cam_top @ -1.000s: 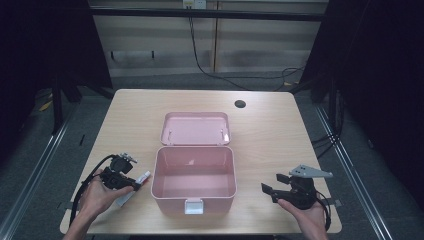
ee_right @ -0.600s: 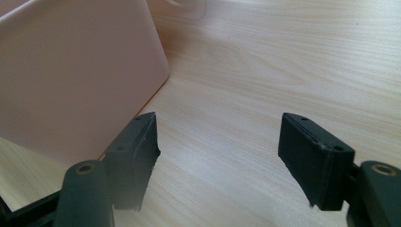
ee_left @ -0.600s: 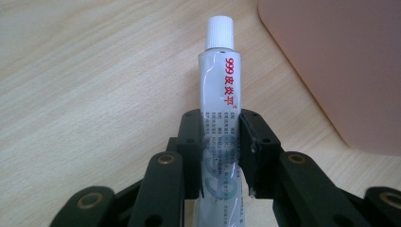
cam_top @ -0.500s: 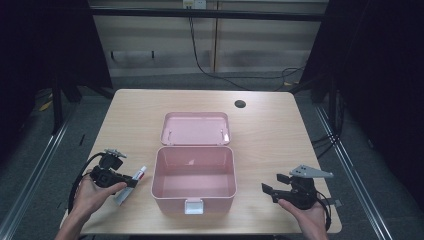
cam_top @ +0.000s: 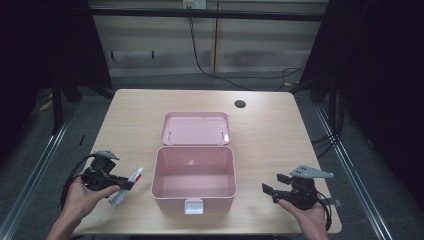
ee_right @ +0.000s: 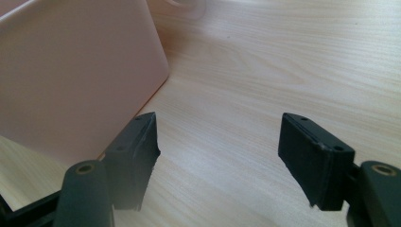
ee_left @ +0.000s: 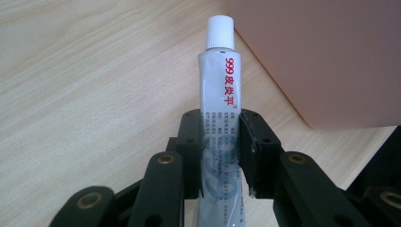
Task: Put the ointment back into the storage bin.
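Ointment tube sits pinched tight in the left claw, white cap pointing ahead. A second ago that claw was closer to the pink box; now it has lifted a bit and slid away, so the box stands just to its right, lid open. The tube looks ready to go in. The right claw rests on the table, jaws apart and holding nothing.
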{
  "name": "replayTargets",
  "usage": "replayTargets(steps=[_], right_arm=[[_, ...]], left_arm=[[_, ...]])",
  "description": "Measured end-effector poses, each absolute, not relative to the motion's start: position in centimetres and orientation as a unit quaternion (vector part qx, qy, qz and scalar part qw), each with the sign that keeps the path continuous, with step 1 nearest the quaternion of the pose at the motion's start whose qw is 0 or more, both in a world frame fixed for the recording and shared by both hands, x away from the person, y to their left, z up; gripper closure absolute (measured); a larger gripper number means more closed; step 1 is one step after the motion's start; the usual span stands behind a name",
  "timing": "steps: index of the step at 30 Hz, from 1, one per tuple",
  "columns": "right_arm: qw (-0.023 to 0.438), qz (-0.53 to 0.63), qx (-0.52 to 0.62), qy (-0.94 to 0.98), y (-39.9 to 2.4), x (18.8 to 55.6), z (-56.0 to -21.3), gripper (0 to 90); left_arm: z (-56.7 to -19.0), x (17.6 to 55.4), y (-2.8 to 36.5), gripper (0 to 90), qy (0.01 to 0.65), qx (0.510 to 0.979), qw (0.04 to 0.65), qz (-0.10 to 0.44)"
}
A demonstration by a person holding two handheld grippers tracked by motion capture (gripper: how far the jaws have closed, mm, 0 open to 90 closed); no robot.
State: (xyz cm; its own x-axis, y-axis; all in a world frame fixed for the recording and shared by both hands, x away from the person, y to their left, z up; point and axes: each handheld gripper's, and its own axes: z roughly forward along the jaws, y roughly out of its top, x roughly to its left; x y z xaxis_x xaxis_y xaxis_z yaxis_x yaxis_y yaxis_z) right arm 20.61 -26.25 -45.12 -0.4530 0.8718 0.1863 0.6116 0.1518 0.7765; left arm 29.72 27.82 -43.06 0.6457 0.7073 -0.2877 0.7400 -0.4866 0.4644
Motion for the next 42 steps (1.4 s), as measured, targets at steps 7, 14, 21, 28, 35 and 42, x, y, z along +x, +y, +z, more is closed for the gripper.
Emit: replayTargets(steps=[7, 14, 21, 28, 35, 42], right_arm=[[0.154, 0.422, 0.498, 0.742, -26.2, 20.6, -45.1, 27.8], [0.152, 0.423, 0.493, 0.745, -26.1, 20.6, -45.1, 24.7], [0.154, 0.425, 0.499, 0.739, -26.1, 20.7, -45.1, 19.8], [0.155, 0.426, 0.499, 0.738, -26.0, 20.6, -45.0, 16.1], [0.153, 0.424, 0.502, 0.738, -26.2, 20.8, -45.1, 16.3], [0.15, 0.423, 0.501, 0.74, -26.1, 20.8, -45.1, 16.8]], left_arm=[[-42.2, 29.2, 28.0, 71.6, 0.426, 0.86, 0.281, -0.021], [-40.9, 28.9, 28.3, 71.4, 0.413, 0.864, 0.288, -0.018], [-40.3, 28.7, 28.7, 71.5, 0.42, 0.856, 0.3, -0.027], [-39.4, 28.5, 28.7, 71.4, 0.399, 0.862, 0.31, -0.032], [-37.9, 28.6, 28.6, 71.4, 0.388, 0.865, 0.316, -0.034], [-36.8, 28.4, 28.4, 71.4, 0.374, 0.868, 0.326, -0.035]])
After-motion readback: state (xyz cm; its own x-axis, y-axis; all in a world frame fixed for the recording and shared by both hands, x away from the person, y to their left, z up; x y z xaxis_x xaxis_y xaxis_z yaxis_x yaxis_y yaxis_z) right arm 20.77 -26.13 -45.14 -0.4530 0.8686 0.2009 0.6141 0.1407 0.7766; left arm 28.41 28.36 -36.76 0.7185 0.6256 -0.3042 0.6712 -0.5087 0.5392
